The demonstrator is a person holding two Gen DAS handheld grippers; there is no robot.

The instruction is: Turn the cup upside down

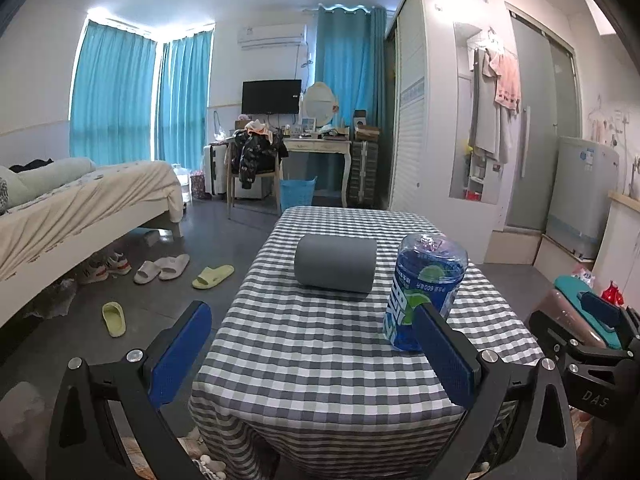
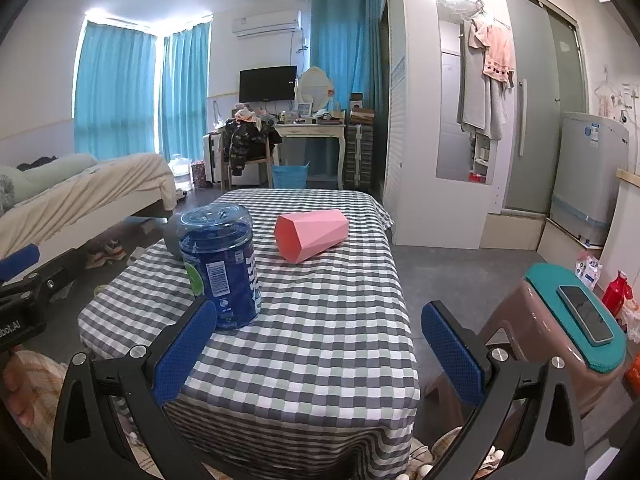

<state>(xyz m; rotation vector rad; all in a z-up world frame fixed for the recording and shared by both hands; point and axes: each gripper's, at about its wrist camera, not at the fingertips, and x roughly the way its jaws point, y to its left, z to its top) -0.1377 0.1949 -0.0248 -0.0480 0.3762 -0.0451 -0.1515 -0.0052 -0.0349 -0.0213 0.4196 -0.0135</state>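
Lived-in studio bedroom: unmade bed (image 1: 88, 196), teal curtains (image 1: 112, 92), wall TV (image 1: 271, 96), AC unit (image 1: 272, 36), wardrobe (image 1: 416, 120), slippers (image 1: 162, 268) on floor, checkered-cloth table (image 1: 320, 340).

Phone (image 2: 585, 313) on teal-lidded bin (image 2: 560, 332); slippers (image 1: 160, 276) beside bed (image 1: 80, 208).

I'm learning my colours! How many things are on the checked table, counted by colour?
Grey: 1, the cup lying on its side.
Blue: 1, the bottle piece standing bottom up.
Pink: 1, the cup lying on its side.
Total: 3 on the table.
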